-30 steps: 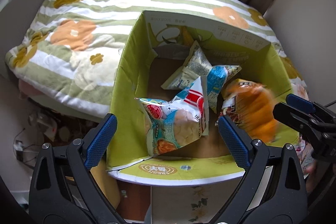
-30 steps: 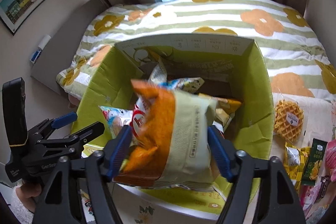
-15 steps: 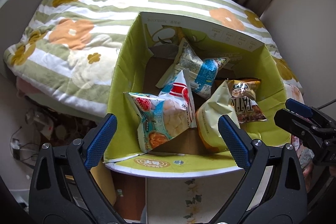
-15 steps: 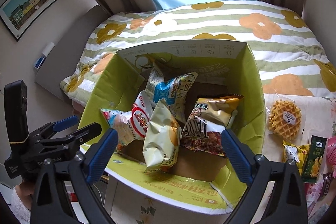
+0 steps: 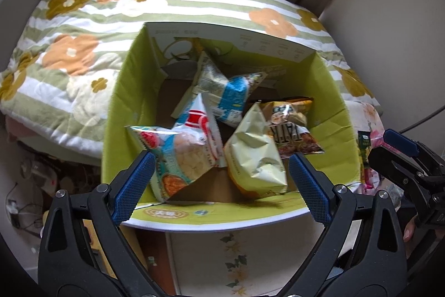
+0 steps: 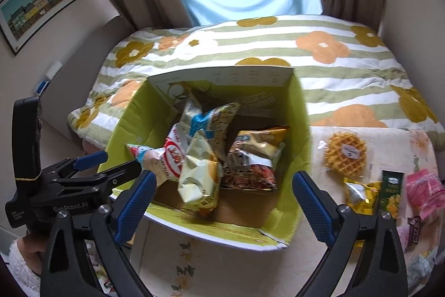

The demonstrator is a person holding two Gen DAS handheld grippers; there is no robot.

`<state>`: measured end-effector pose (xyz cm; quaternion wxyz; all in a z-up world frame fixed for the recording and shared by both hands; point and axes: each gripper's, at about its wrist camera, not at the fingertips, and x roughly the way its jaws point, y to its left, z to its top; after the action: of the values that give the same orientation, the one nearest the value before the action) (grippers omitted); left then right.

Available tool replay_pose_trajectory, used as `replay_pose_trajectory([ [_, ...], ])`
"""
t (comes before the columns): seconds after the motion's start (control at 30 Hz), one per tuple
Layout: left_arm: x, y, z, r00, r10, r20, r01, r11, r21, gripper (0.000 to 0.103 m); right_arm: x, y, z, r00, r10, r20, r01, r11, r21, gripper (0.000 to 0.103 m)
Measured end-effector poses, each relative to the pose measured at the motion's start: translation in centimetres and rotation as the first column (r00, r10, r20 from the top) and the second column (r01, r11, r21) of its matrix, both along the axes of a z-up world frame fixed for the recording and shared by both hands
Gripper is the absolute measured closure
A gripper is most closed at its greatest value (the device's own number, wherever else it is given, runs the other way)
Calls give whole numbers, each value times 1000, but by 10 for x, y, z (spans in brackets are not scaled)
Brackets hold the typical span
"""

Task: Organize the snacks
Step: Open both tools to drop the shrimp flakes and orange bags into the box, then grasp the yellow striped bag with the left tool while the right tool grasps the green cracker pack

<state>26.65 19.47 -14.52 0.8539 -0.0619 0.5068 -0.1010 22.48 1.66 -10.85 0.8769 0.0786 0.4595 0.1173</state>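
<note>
So the cream-and-orange chip bag [image 6: 198, 180] that was clamped in the right gripper [image 6: 224, 202] a second ago is now dropped into the green cardboard box [image 6: 301, 135], and that gripper is pulled back with its blue pads spread wide and nothing held between them. The bag is propped upright-ish against the box's near wall, tilted, touching the red-and-white cracker pack [image 5: 180, 155] on its left side and the brown-and-gold snack bag [image 5: 292, 127] on its right. A blue-and-white pack [image 5: 225, 91] is stood on end toward the box's far wall, leaning on the others.

The left gripper [image 5: 219, 185] is also held wide open, empty, just outside the box's near rim, pointed in at the pile. It can be seen from the right wrist view off the box's left corner, close to the rim, though it can't be told whether it touches.

Open room: bare brown floor is left inside the box along the near wall on the right, and a dark strip near the far wall. The near flap is folded outward and down, so that edge is low; the other three walls are stood up.

Outside the box, to its right, a wrapped waffle [image 6: 345, 155], a yellow packet [image 6: 361, 196], a dark green stick pack [image 6: 390, 194] and a pink bag [image 6: 425, 191] are laid on the table. The flowered quilt [image 6: 333, 52] is spread behind the box.
</note>
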Motion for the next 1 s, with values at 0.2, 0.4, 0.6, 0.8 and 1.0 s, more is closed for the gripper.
replay_pose_trajectory([
  [0.2, -5, -39, 8, 998, -67, 19, 67, 998, 7, 7, -13, -32, 8, 996, -84, 17, 85, 996, -11, 6],
  [0.4, -9, -87, 23, 992, -115, 57, 112, 993, 47, 7, -25, -80, 9, 983, -181, 30, 180, 984, 5, 6],
  [0.6, -18, -149, 28, 989, -134, 53, 133, 991, 34, 7, -34, -140, 3, 975, -224, 6, 224, 975, 9, 6],
  [0.8, -28, -217, 28, 983, -172, 58, 169, 984, 48, 7, -40, -199, 3, 972, -235, 11, 235, 972, 29, 6],
  [1.0, -34, -280, 15, 981, -189, 35, 187, 981, 43, 7, -37, -247, -5, 979, -204, 5, 204, 979, 24, 6],
])
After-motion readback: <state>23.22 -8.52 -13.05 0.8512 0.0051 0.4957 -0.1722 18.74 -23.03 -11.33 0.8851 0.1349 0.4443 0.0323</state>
